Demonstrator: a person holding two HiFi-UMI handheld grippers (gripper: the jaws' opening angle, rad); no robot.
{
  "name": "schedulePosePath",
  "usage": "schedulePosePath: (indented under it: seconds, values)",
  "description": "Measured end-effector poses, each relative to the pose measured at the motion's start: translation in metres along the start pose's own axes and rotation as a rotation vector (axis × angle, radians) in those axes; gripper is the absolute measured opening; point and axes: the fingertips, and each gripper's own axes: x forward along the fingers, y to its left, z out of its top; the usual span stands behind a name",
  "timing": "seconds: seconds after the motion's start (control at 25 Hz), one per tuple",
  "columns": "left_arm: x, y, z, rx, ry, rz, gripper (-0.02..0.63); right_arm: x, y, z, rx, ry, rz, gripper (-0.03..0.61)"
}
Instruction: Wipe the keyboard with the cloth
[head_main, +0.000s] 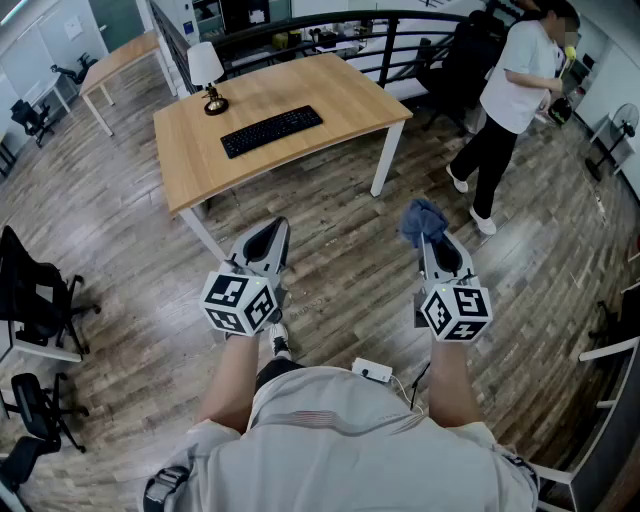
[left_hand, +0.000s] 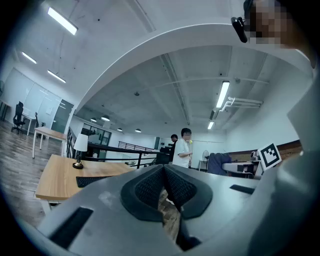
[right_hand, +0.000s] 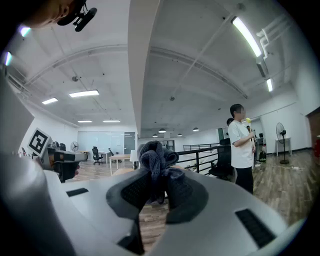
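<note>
Two grippers: right gripper (head_main: 430, 240) jaws pinch the cloth (head_main: 422, 218); left gripper (head_main: 268, 235) jaws are together, empty. The keyboard (head_main: 271, 131) lies on the tabletop (head_main: 330, 90), far-left of the cloth, lengthwise left-right.

Wooden table (head_main: 330, 90) on white legs, sitting on a wood-plank floor (head_main: 130, 250). On top: a black keyboard (head_main: 271, 131) lying at an angle near the middle, and a white-shaded lamp (head_main: 207, 75) by the far left corner.
</note>
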Motion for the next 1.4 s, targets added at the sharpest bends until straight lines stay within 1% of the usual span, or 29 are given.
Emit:
schedulePosePath:
  seconds: [0.24,0.48,0.68,0.8,1.04,1.2,1.4]
  values:
    - [-0.005,0.004,0.000,0.003,0.006,-0.001,0.011,0.001,0.007,-0.004,-0.001,0.011,0.001,0.117]
    - [0.001,0.006,0.000,0.003,0.014,-0.010,0.011,0.007,0.006,-0.006,-0.001,0.026,0.000,0.117]
    - [0.010,0.016,-0.001,0.001,0.021,-0.015,0.011,0.021,0.004,-0.008,0.001,0.036,-0.014,0.118]
    - [0.014,0.028,-0.001,-0.004,0.025,-0.016,0.011,0.031,0.006,-0.008,0.024,0.029,-0.017,0.120]
    - [0.031,0.065,-0.001,-0.019,0.033,-0.021,0.011,0.068,0.020,-0.007,0.043,0.034,-0.006,0.123]
    - [0.045,0.107,0.002,-0.029,0.036,-0.013,0.011,0.106,0.037,-0.009,0.061,0.056,-0.001,0.123]
    - [0.057,0.161,0.016,-0.026,0.040,-0.021,0.011,0.155,0.067,-0.009,0.071,0.083,0.009,0.123]
